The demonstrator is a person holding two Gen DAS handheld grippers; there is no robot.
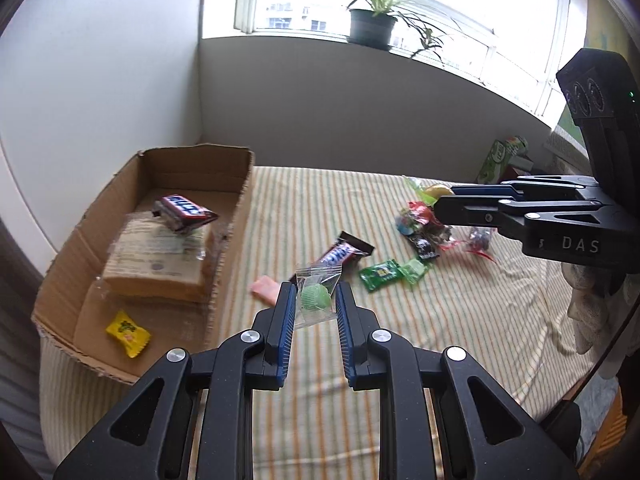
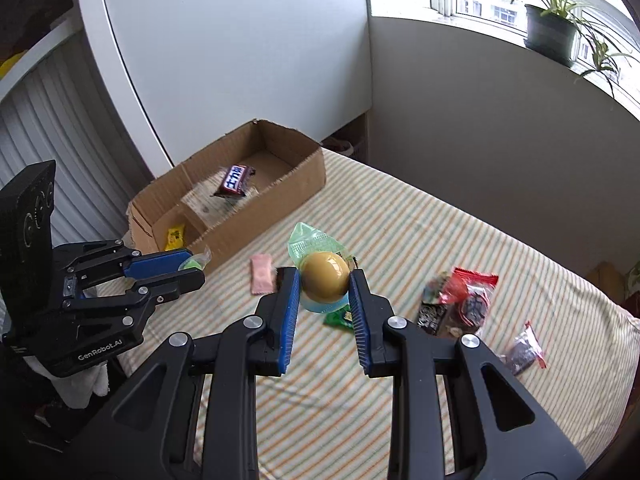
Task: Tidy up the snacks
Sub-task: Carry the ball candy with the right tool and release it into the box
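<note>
My left gripper [image 1: 315,298] is shut on a clear packet with a green sweet [image 1: 316,299], held above the striped cloth to the right of the cardboard box [image 1: 236,236]. My right gripper [image 2: 324,286] is shut on a yellow ball-shaped snack in a green wrapper [image 2: 324,276], held above the cloth. The box [image 2: 280,196] holds a Snickers bar [image 1: 185,211] caught blurred above a flat wrapped pack [image 1: 160,258], and a yellow candy [image 1: 127,333]. Loose on the cloth lie another Snickers bar [image 1: 340,256], a pink sweet [image 1: 265,289], green packets [image 1: 380,275] and a pile of mixed wrappers [image 1: 424,228].
The striped cloth [image 2: 420,240] covers a bed-like surface against a grey wall. A potted plant [image 1: 370,26] stands on the window sill. A green carton [image 1: 494,162] stands at the far right corner. More wrappers [image 2: 464,300] and a dark packet [image 2: 522,350] lie right.
</note>
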